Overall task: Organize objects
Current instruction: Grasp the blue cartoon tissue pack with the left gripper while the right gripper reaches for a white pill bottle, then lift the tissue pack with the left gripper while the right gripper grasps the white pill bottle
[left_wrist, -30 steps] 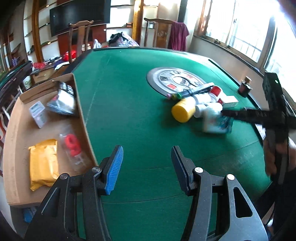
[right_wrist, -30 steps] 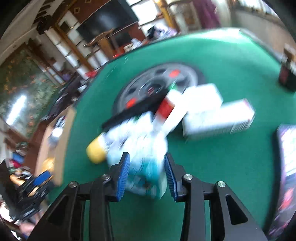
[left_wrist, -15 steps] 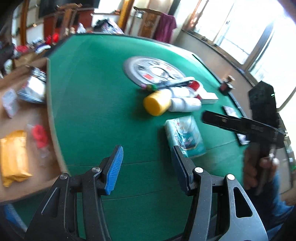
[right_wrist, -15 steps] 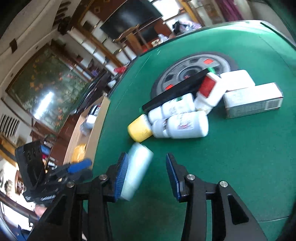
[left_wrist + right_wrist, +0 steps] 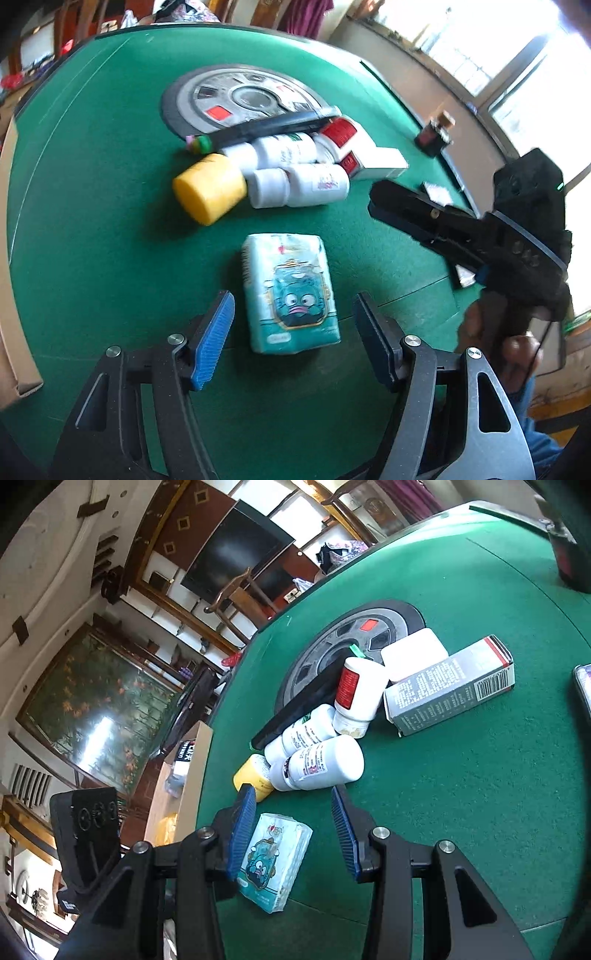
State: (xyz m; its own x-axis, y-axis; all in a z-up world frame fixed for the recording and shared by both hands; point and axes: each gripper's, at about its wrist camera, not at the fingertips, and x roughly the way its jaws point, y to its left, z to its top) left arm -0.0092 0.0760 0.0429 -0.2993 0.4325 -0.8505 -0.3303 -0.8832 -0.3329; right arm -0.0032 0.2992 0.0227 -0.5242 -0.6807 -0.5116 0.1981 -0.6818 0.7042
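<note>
**A:** Green felt covers the table, with a round grey dial plate set into its middle. How many things do you count on it?

**B:** One soft teal tissue pack, plastic-wrapped with a cartoon face. Three white plastic bottles: one with a red label and two plainer ones lying on their sides. One yellow-capped jar, one long grey carton, one flat white box, and one long black flat case leaning across the heap.

**A:** Where is the pack, and which way does it run?

**B:** It lies flat on the felt, apart from the heap and nearer the table's edge. In the left wrist view its long axis runs away from the camera, the cartoon face upright, the far short end toward the yellow jar.

**A:** And the tools?

**B:** Two. The left gripper has its jaws spreading, with the near end of the pack between the blue ribbed pads, neither pad touching it. The right gripper stands parted and empty; the pack sits low by its left pad, though I cannot tell whether they touch.

**A:** Anything at the side?

**B:** One cardboard box against the table's edge, its contents too small to name
</note>
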